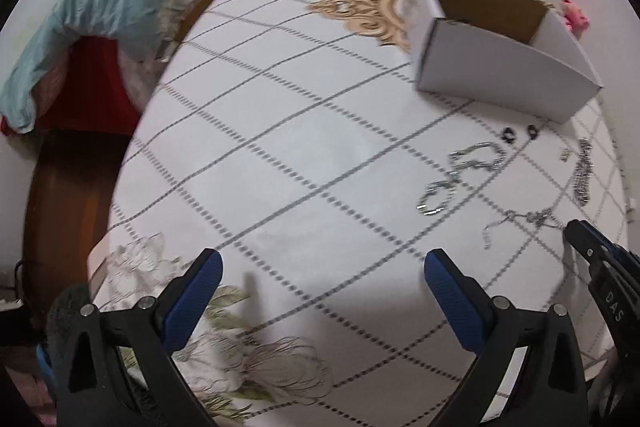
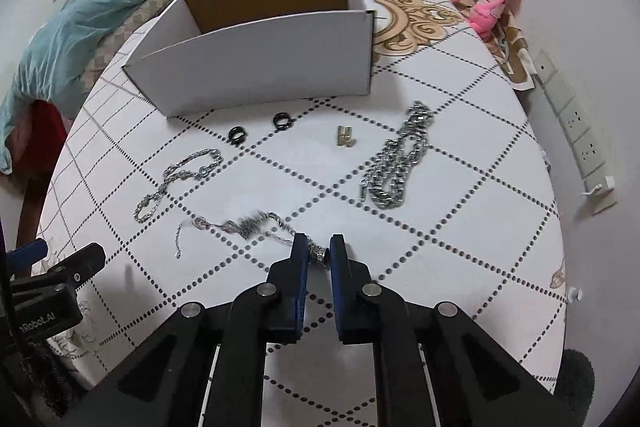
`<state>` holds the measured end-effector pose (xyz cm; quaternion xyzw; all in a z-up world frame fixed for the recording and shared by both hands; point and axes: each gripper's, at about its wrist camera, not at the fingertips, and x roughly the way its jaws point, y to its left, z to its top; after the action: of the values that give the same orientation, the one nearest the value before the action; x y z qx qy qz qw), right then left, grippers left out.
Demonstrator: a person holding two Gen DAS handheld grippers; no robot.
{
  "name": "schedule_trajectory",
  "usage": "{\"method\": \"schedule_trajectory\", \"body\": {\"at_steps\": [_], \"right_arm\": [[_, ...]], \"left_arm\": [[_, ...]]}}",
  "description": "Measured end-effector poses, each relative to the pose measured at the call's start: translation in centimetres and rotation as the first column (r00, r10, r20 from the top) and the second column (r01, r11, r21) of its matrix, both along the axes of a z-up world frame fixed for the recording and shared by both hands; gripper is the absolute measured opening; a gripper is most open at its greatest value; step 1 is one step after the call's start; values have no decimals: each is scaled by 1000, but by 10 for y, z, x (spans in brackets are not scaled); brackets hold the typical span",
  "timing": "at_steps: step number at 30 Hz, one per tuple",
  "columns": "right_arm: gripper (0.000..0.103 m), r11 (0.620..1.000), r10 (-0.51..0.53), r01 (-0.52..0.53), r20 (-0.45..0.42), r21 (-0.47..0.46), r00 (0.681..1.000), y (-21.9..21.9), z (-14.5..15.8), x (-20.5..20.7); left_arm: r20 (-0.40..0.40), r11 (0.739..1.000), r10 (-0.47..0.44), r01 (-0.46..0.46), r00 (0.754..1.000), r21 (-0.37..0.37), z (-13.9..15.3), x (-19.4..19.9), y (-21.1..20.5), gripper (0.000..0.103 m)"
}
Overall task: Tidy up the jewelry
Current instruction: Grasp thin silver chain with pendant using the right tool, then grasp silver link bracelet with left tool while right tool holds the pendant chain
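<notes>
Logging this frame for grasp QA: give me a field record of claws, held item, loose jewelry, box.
right claw: shut on the bead end of the thin necklace
left claw: open, nothing between its fingers
box: open top, on the far side of the table
loose on table: heavy chain, twisted chain, two black rings, small gold clasp
in box: cannot tell

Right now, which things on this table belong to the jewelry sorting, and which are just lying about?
Job: thin pendant necklace clamped in the right gripper; heavy chain; twisted chain; two black rings; gold clasp; cardboard box.
Lying about: pink plush toy; teal blanket.
</notes>
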<state>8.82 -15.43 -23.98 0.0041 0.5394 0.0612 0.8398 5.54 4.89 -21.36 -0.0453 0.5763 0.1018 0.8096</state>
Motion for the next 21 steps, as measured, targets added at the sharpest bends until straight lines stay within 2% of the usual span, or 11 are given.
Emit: {"method": "schedule_trajectory", "body": {"at_steps": [4, 7, 9, 11, 12, 13, 15, 16, 17, 19, 21], "right_arm": [[10, 997, -75, 75, 24, 16, 997, -28, 13, 4], [10, 994, -109, 109, 16, 26, 994, -43, 17, 9], [10, 992, -124, 124, 14, 30, 992, -48, 18, 11], [10, 991, -132, 132, 7, 34, 991, -50, 17, 13], [10, 990, -137, 137, 3, 39, 991, -50, 16, 13], [10, 989, -139, 139, -2, 44, 990, -50, 15, 13], [10, 989, -139, 139, -7, 46, 990, -50, 12, 13], [10, 989, -139, 140, -12, 50, 990, -49, 11, 12], [10, 988, -141, 142, -19, 56, 990, -49, 9, 12], [10, 987, -147, 149, -31, 69, 989, -50, 6, 13], [10, 984, -152, 154, -38, 87, 988, -51, 5, 12]], "left_arm": [[22, 995, -82, 83, 996, -57, -1, 14, -15, 102], [25, 983, -167, 169, 986, -66, -5, 30, -32, 101], [12, 973, -221, 222, 975, -62, -9, 41, -43, 92], [-22, 962, -268, 266, 963, -67, -18, 51, -53, 72], [-11, 959, -278, 277, 960, -55, -16, 53, -55, 69], [-6, 955, -293, 292, 956, -57, -14, 55, -58, 63], [6, 951, -305, 304, 952, -57, -9, 56, -60, 39], [13, 949, -309, 309, 951, -62, -6, 56, -61, 14], [13, 947, -308, 308, 951, -89, -4, 57, -60, 3], [18, 942, -298, 297, 955, -155, -2, 56, -55, 2], [43, 940, -284, 287, 958, -187, 4, 52, -51, 1]]}}
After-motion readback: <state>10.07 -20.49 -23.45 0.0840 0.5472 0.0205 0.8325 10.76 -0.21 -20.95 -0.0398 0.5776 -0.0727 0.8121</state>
